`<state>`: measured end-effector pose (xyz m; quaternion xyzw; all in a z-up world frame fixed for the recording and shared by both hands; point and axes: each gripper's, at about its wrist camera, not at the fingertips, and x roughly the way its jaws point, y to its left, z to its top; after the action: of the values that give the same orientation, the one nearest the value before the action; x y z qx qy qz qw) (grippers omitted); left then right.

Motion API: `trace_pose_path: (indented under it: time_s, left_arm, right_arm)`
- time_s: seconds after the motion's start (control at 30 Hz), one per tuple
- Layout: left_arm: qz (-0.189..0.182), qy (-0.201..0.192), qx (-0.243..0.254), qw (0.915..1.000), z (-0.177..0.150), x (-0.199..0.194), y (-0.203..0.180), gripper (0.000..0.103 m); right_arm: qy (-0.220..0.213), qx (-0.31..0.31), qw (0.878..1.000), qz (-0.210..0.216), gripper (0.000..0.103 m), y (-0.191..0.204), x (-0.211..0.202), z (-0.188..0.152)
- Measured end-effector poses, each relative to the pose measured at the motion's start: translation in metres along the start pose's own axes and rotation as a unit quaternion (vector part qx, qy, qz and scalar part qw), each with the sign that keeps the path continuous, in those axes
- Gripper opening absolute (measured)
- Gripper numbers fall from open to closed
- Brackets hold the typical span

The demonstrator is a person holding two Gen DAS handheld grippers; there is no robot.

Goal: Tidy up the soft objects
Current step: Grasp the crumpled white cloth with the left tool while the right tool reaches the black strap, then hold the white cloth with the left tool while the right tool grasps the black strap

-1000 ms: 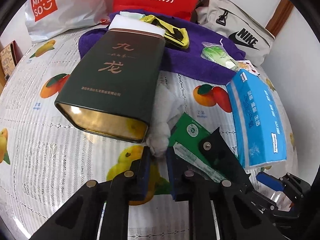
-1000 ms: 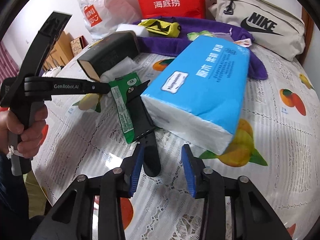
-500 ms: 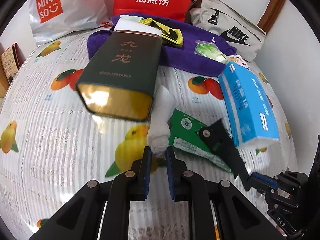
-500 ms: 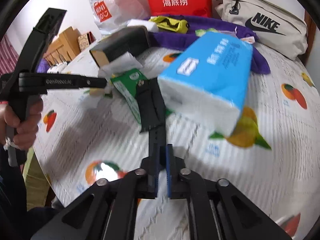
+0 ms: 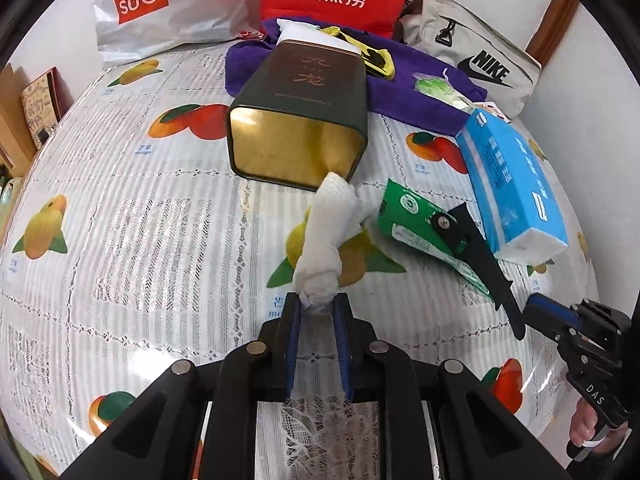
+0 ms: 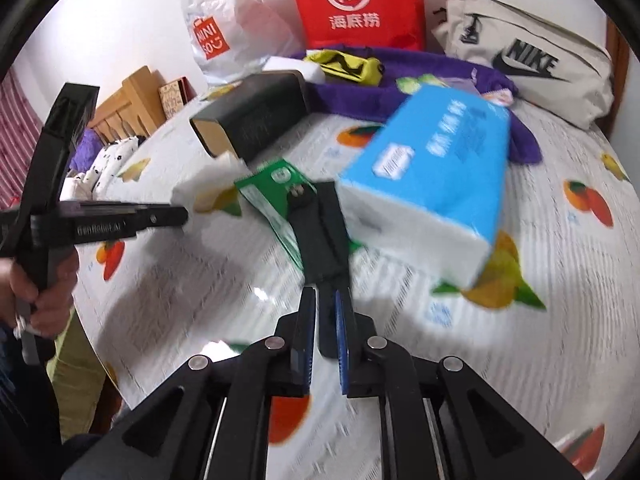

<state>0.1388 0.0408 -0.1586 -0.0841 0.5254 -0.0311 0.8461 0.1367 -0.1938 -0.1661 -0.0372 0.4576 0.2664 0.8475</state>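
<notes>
my left gripper [image 5: 316,314] now lifts the white tissue wad [image 5: 326,236] toward the open tin [image 5: 298,120], jaws clamped on it; right gripper [image 6: 325,320] has closed on the black clip [image 6: 322,236], raising the green packet [image 6: 276,196].

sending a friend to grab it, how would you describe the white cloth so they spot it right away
Find the dark green tin lying on its side on the fruit-print tablecloth, its gold open mouth facing you. The white cloth is the twisted roll running from that mouth toward the left gripper, which pinches its near end. Unlike the green packet beside it, it is plain, soft and unprinted.
</notes>
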Motion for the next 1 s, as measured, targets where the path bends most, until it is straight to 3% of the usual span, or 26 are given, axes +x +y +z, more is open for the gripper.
trace_pose_path:
  time_s: [0.13, 0.17, 0.33, 0.43, 0.53, 0.63, 0.67, 0.73, 0.9, 1.0]
  left_arm:
    - [0.018, -0.001, 0.015, 0.9997, 0.007, 0.005, -0.004, 0.041]
    - [0.025, -0.004, 0.02, 0.9995, 0.009, 0.006, -0.005, 0.041]
    - [0.02, -0.01, 0.016, 0.9996, 0.016, 0.012, -0.003, 0.041]
    - [0.016, -0.013, 0.017, 0.9996, 0.015, 0.011, 0.001, 0.032]
    - [0.01, -0.012, 0.016, 0.9998, 0.014, 0.011, 0.004, 0.031]
    - [0.009, -0.012, 0.016, 0.9998, 0.014, 0.011, 0.004, 0.031]
    - [0.01, -0.012, 0.017, 0.9997, 0.014, 0.01, 0.003, 0.031]
    - [0.008, -0.013, 0.018, 0.9997, 0.013, 0.01, 0.003, 0.031]
    - [0.002, -0.012, 0.023, 0.9997, 0.011, 0.008, 0.003, 0.031]
    - [-0.001, -0.012, 0.021, 0.9997, 0.01, 0.007, 0.004, 0.031]
  right_arm:
    - [-0.014, -0.023, 1.0, -0.006, 0.037, 0.013, 0.007, 0.016]
    - [-0.017, -0.027, 0.999, -0.011, 0.037, 0.015, 0.009, 0.019]
    - [0.002, -0.045, 0.999, -0.02, 0.036, 0.022, 0.029, 0.027]
    - [0.01, -0.065, 0.997, -0.047, 0.03, 0.027, 0.041, 0.024]
    - [0.003, -0.073, 0.995, -0.064, 0.022, 0.028, 0.042, 0.022]
    - [0.013, -0.055, 0.997, -0.045, 0.021, 0.023, 0.036, 0.025]
    - [0.013, -0.05, 0.998, -0.037, 0.008, 0.023, 0.032, 0.025]
    - [0.018, -0.049, 0.998, -0.026, 0.004, 0.026, 0.026, 0.022]
    - [0.027, -0.064, 0.996, -0.052, 0.005, 0.032, 0.022, 0.011]
    - [0.02, -0.052, 0.998, -0.036, 0.014, 0.027, 0.021, 0.014]
